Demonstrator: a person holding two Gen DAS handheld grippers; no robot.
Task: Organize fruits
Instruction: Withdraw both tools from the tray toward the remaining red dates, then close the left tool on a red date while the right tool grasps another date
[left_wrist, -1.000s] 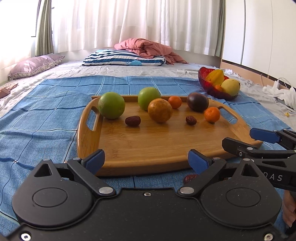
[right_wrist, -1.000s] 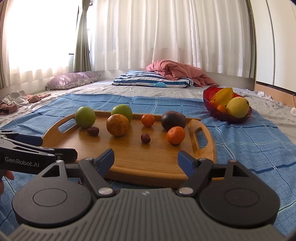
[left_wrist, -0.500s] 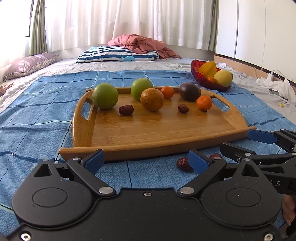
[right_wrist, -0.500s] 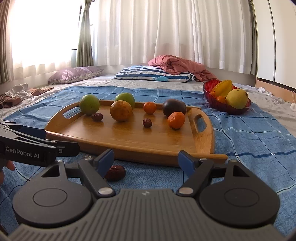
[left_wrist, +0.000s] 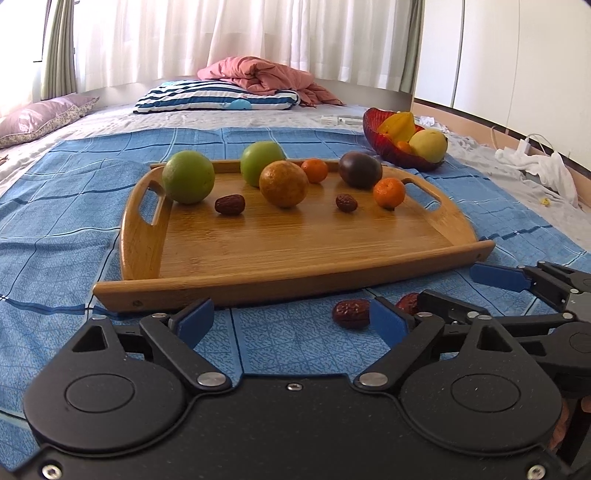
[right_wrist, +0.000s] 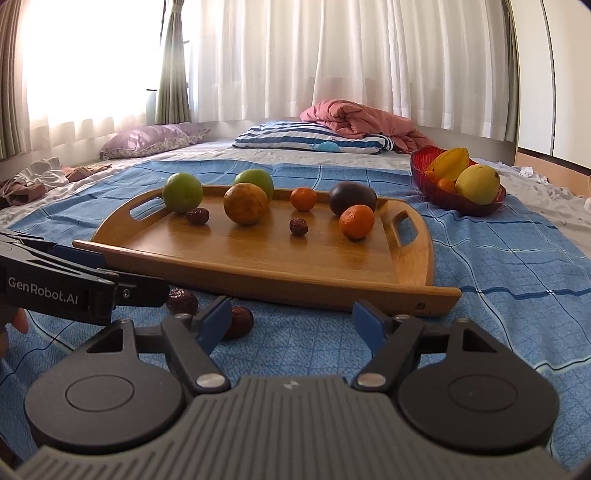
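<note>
While your left gripper (left_wrist: 293, 323) has just been closing, nothing sits between its wide jaws. Your right gripper (right_wrist: 291, 319) gapes empty beside two dates (right_wrist: 242, 321) near the tray (right_wrist: 258, 273).

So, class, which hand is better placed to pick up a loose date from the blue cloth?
Left, probably. One date lies clearly between the open fingers of the left gripper, which have just been closing, pads not touching it. The other date sits half hidden behind a finger of the right gripper.
</note>
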